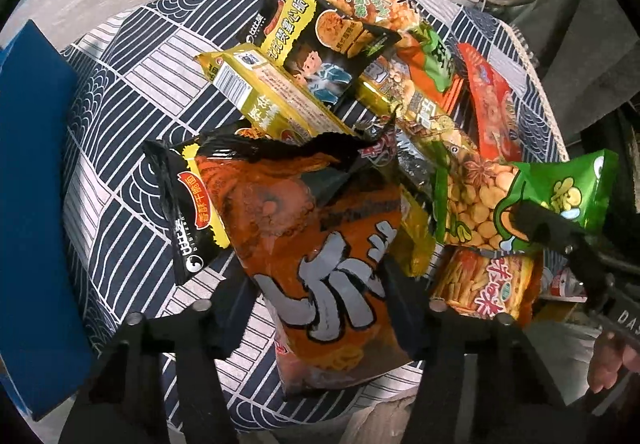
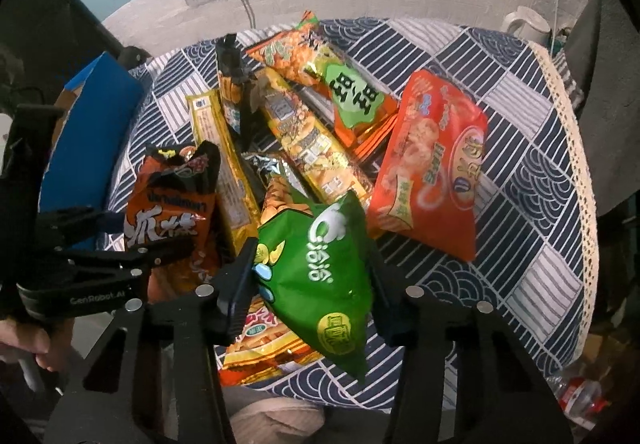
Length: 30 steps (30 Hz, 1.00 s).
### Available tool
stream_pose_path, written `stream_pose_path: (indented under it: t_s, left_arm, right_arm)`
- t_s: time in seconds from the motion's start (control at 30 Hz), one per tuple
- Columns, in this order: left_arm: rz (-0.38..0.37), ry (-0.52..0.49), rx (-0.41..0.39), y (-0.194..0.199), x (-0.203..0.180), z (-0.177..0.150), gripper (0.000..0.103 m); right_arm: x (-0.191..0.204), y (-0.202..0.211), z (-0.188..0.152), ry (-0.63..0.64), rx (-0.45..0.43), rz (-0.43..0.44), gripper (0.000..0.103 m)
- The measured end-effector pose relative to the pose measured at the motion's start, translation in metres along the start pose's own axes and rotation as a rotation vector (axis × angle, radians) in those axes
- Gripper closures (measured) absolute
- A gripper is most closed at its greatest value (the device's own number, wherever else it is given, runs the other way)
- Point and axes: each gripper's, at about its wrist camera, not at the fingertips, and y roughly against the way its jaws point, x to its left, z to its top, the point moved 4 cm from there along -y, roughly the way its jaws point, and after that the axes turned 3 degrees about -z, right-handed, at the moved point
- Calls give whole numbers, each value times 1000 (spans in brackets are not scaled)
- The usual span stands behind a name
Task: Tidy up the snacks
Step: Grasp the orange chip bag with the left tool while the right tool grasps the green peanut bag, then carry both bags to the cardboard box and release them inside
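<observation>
A heap of snack bags lies on a navy-and-white patterned cloth [image 1: 120, 104]. My left gripper [image 1: 316, 284] is shut on an orange-and-black bag with big grey characters [image 1: 304, 212], one finger pressing each side. From the right wrist view the same bag [image 2: 168, 216] sits under the left gripper [image 2: 160, 252]. My right gripper [image 2: 310, 276] is shut on a green bag [image 2: 316, 268], held tilted above the heap. The left wrist view also shows that green bag [image 1: 560, 196], with the right gripper's fingers [image 1: 548, 228] on it. Both grippers point steeply down.
A blue box [image 1: 36, 184] stands at the cloth's left edge. A red bag [image 2: 432, 164], long yellow packs [image 1: 272, 100] and a black-and-yellow bag [image 1: 320, 40] fill the middle. A white kettle [image 2: 524, 24] stands far right, and a water bottle [image 2: 576, 400] lies below the table edge.
</observation>
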Motion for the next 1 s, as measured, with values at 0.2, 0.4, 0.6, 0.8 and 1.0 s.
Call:
stream_pose_path:
  t_s: [0.2, 0.4, 0.6, 0.8, 1.0]
  left_arm:
    - [23, -27, -53, 18, 2, -3, 50]
    - [28, -57, -111, 44, -1, -7, 52]
    - [37, -102, -194, 76, -12, -7, 52]
    - [66, -137, -276, 110, -11, -10, 52]
    - [99, -134, -349, 139, 2, -13, 52]
  right_arm:
    - [1, 13, 4, -10, -30, 16, 57]
    - [11, 30, 8, 7, -81, 28, 58]
    - [21, 53, 16, 16, -137, 40, 58]
    - [35, 78, 21, 31, -193, 57, 58]
    - [52, 98, 27, 42, -238, 89, 58]
